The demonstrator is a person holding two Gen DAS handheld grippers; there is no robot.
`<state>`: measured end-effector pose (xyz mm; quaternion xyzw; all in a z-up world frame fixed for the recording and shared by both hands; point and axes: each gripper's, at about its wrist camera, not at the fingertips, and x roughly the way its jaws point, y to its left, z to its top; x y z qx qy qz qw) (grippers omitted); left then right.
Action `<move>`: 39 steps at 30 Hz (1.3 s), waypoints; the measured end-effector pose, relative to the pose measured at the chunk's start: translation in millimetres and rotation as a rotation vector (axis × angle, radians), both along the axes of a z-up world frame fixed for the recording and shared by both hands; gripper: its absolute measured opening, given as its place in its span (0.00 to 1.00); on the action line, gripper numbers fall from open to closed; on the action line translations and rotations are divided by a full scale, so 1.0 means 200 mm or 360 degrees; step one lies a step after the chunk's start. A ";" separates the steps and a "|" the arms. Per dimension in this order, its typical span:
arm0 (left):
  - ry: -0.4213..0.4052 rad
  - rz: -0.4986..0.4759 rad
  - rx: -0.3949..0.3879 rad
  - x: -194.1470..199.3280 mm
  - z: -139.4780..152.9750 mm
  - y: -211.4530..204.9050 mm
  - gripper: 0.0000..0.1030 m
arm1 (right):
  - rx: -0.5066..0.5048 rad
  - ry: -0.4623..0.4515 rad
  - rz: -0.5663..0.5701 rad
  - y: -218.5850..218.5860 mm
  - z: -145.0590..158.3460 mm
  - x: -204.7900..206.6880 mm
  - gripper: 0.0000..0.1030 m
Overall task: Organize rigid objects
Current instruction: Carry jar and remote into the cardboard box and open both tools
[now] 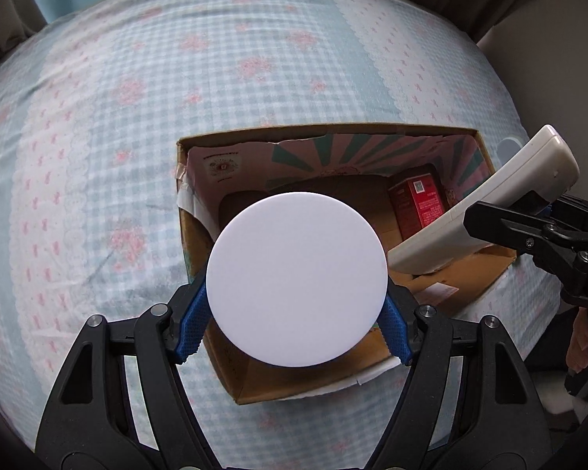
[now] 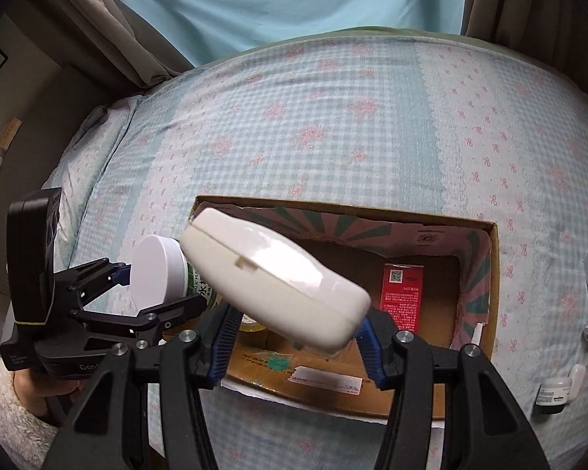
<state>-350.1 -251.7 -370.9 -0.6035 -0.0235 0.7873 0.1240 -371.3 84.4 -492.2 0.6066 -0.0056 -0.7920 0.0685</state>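
1. Left gripper [image 1: 296, 327]: blue pads clamp a jar [image 1: 297, 279] by its sides; its round white lid faces the camera and hides the body. The right wrist view shows a green label below the lid [image 2: 155, 274].
2. Right gripper [image 2: 296, 342]: jaws narrow, closed on a cream remote [image 2: 274, 278], held tilted, its long axis running up-left to down-right.
3. Both grippers point steeply down over an open cardboard box [image 1: 254, 385]. Jar is above the box's near-left part, remote above its near side.
4. Box interior: pink-and-green printed liner on the walls, a red carton [image 2: 401, 297] on the floor towards the far right.
5. Box sits on a bed [image 1: 117, 117] with a blue check sheet.
6. Outside the box on the sheet, right of it: several small white bottles and a small jar [image 2: 554, 389], well apart from both grippers.
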 end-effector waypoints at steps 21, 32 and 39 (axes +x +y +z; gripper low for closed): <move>0.0002 0.0062 -0.0033 0.07 0.12 -0.06 1.00 | 0.0197 -0.0037 -0.0361 0.24 0.07 -0.02 1.00; 0.0036 0.0105 -0.0018 0.12 0.24 -0.07 1.00 | 0.0204 -0.0068 -0.0349 0.18 0.14 0.05 1.00; 0.0079 0.0129 -0.0048 0.17 0.35 -0.03 1.00 | 0.0201 -0.0032 -0.0343 0.17 0.29 0.12 1.00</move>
